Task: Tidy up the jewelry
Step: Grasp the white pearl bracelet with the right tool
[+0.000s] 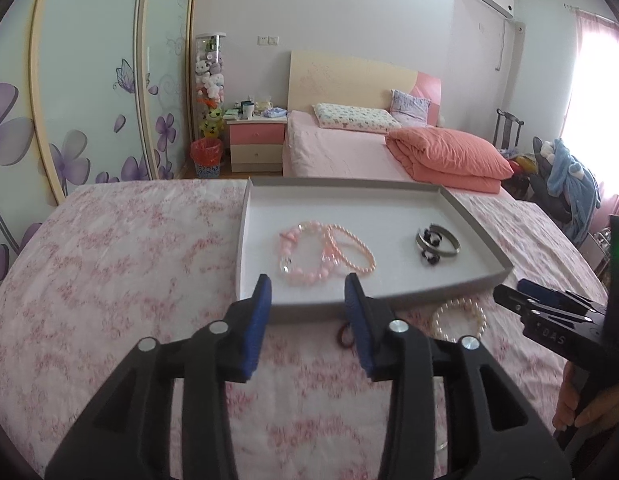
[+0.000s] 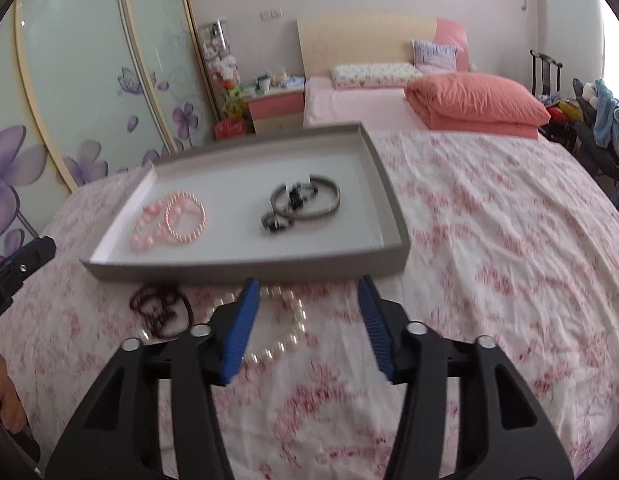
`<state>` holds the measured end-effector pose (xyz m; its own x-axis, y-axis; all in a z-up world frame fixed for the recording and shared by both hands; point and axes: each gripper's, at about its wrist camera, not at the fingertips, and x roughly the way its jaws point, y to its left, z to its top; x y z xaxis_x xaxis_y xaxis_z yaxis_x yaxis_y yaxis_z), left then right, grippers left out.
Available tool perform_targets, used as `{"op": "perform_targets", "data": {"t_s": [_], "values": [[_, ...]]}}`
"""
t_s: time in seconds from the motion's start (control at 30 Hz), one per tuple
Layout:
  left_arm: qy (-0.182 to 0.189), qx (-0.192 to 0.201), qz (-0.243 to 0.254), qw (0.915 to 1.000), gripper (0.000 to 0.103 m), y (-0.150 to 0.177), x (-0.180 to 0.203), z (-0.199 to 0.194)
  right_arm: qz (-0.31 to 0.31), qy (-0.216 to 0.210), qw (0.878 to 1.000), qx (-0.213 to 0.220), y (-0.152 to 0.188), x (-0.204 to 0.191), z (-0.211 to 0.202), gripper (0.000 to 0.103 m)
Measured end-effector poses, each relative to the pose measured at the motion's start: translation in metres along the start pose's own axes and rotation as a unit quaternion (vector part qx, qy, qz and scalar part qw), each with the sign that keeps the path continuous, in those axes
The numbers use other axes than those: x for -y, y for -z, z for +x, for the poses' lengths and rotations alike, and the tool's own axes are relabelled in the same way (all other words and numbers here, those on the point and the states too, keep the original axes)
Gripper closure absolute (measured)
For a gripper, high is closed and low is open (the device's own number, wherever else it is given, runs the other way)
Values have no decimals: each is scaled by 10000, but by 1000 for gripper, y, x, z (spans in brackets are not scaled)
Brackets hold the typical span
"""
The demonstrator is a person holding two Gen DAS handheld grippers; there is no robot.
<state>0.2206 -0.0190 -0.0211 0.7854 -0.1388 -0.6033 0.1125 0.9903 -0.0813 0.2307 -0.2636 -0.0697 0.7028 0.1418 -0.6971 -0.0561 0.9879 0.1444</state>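
At left in my right-hand view, pink bracelets (image 2: 169,220) lie in the grey tray (image 2: 245,270) beside dark bangles (image 2: 305,200); below it, a maroon bracelet (image 2: 159,310) and pearls (image 2: 277,340) rest on the floral cloth (image 2: 489,260). My left tongs (image 1: 307,284) and right tongs (image 2: 305,286) gape, empty.

Bracelets (image 2: 169,220) in tray (image 2: 245,270), pearl bracelet (image 2: 277,332) before it on bedspread (image 2: 489,280)

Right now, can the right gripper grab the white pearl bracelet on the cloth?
Probably yes. The right gripper is open right over the white pearl bracelet, outside the tray, with nothing covering it.
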Motion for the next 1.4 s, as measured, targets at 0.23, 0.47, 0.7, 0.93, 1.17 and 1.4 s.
{"op": "perform_targets", "data": {"t_s": [0.23,0.47,0.7,0.93,1.17,1.4], "values": [[149,-188,36,9997,50,18,4,-7,-74,-14,9988,-490,9,-9,22,75],[268,-376,109,9989,41,29,11,-9,-378,352,9971,-560,13,-16,28,91],[536,-588,423,9959,27,41,30,-6,-157,495,9970,-569,34,7,1,92],[830,-1047,868,9872,19,58,64,9,233,601,9964,-545,53,38,-24,92],[744,-1593,1172,9774,16,74,90,36,373,555,9965,-508,59,46,-30,92],[388,-1690,1131,9783,16,79,100,50,376,544,9967,-475,58,44,-28,92]]}}
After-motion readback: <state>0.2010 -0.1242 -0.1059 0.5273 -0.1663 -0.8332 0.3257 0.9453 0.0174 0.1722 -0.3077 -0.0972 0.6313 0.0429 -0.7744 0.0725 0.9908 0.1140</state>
